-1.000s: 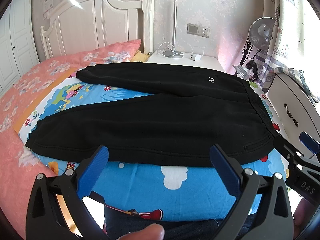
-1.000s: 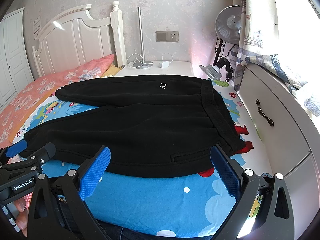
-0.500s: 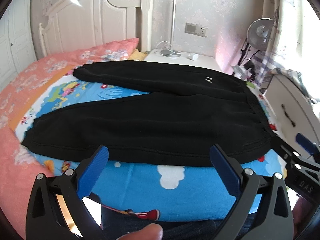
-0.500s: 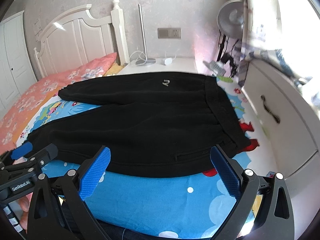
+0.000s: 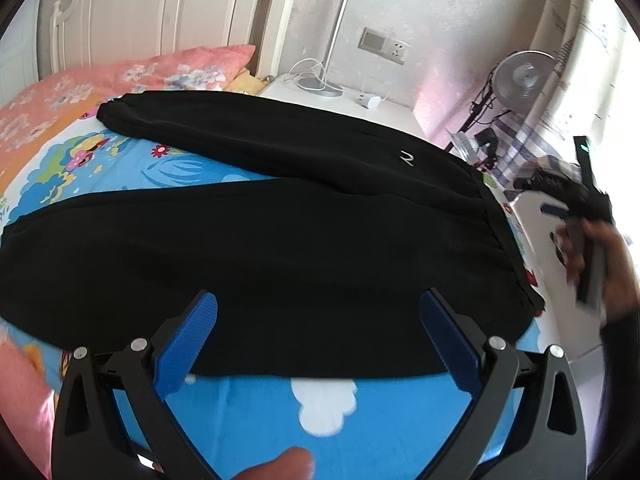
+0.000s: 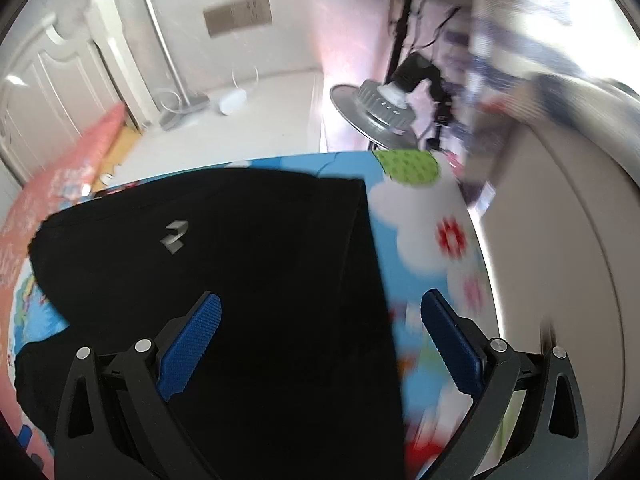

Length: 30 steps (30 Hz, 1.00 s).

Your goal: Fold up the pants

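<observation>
Black pants (image 5: 280, 236) lie flat on a blue cartoon-print sheet (image 5: 256, 408), legs spread to the left, waistband at the right. My left gripper (image 5: 318, 312) is open, hovering over the near leg's front edge with nothing between its blue pads. In the right wrist view the pants (image 6: 248, 264) fill the lower left, a small silver logo (image 6: 175, 237) showing. My right gripper (image 6: 320, 314) is open above the waistband edge near the far right corner, holding nothing. The right gripper (image 5: 560, 210) also shows blurred in a hand at the right of the left wrist view.
A pink floral quilt (image 5: 60, 100) covers the bed's left side below a white headboard (image 5: 160, 12). A white nightstand (image 6: 256, 112) with a lamp base and cables stands behind. A fan (image 6: 376, 100) and white cabinet (image 6: 560, 240) crowd the right.
My right gripper has swung fast forward and right, from the near edge to above the far waistband corner. My left gripper has moved closer over the near leg. Both stay open.
</observation>
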Tool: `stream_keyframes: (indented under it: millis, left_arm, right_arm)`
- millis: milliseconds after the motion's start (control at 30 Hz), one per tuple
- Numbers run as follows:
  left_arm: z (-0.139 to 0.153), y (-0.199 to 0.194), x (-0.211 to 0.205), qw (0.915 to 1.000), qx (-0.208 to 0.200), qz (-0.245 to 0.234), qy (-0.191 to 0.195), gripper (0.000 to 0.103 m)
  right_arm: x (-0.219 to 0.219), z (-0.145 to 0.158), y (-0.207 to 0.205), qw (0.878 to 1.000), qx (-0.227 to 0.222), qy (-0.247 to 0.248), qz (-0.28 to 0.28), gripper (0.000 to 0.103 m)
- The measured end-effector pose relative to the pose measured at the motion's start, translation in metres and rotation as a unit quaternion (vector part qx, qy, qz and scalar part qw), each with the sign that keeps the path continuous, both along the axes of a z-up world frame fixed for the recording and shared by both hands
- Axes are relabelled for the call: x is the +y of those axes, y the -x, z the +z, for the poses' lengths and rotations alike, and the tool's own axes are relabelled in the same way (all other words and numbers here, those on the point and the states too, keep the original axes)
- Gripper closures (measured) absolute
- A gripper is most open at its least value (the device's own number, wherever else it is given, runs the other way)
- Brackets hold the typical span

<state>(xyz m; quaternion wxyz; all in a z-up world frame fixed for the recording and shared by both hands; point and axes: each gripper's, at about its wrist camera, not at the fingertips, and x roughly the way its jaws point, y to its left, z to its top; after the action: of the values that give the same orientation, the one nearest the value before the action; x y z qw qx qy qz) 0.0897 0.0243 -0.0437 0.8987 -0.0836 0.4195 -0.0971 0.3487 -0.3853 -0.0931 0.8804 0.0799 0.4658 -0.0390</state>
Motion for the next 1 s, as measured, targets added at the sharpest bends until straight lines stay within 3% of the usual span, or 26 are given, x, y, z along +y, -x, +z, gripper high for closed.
stream_keyframes:
  millis: [67,167,333,467,533,567,633,667,733,833,900,1000]
  left_arm:
    - [-0.007,-0.014,0.007,0.9999,0.012,0.009,0.005,0.002]
    - [-0.014,-0.035,0.020,0.9992,0.030,0.025,0.000,0.002]
    - [-0.023,-0.060,0.041,0.9974,0.050,0.051,-0.014,0.002]
    - [-0.030,-0.080,0.055,0.9953,0.064,0.068,-0.025,0.002]
    - [-0.033,-0.085,0.058,0.9943,0.071,0.075,-0.027,0.002]
    - [-0.034,-0.087,0.060,0.9939,0.074,0.077,-0.028,0.002]
    - [-0.034,-0.091,0.064,0.9932,0.076,0.083,-0.032,0.002]
    - [-0.034,-0.092,0.065,0.9929,0.076,0.085,-0.034,0.002]
    - [-0.036,-0.098,0.069,0.9922,0.077,0.089,-0.039,0.002]
    - [-0.034,-0.115,0.068,0.9928,0.076,0.087,-0.035,0.002]
    - [-0.027,-0.129,0.062,0.9949,0.064,0.076,-0.019,0.002]
    - [-0.011,-0.149,0.055,0.9971,0.041,0.064,-0.004,0.002]
  right_arm:
    - [-0.012,-0.012,-0.040,0.999,0.024,0.018,0.023,0.006]
    - [-0.010,-0.024,-0.087,0.992,0.045,0.094,0.071,0.007]
    - [0.018,-0.039,-0.132,0.958,0.072,0.175,0.215,0.007]
    - [0.022,-0.058,-0.161,0.943,0.110,0.176,0.260,0.007]
    - [0.021,-0.071,-0.171,0.938,0.137,0.146,0.282,0.009]
    - [0.020,-0.072,-0.173,0.938,0.140,0.124,0.293,0.012]
    - [0.018,-0.069,-0.170,0.934,0.148,0.076,0.315,0.050]
    - [0.019,-0.067,-0.168,0.932,0.151,0.059,0.323,0.063]
    - [0.028,-0.061,-0.155,0.926,0.140,0.081,0.341,0.094]
    - [0.028,-0.047,-0.147,0.933,0.114,0.100,0.326,0.097]
    - [0.028,-0.026,-0.134,0.941,0.069,0.092,0.319,0.097]
    - [0.037,0.010,-0.099,0.942,0.009,0.085,0.324,0.097]
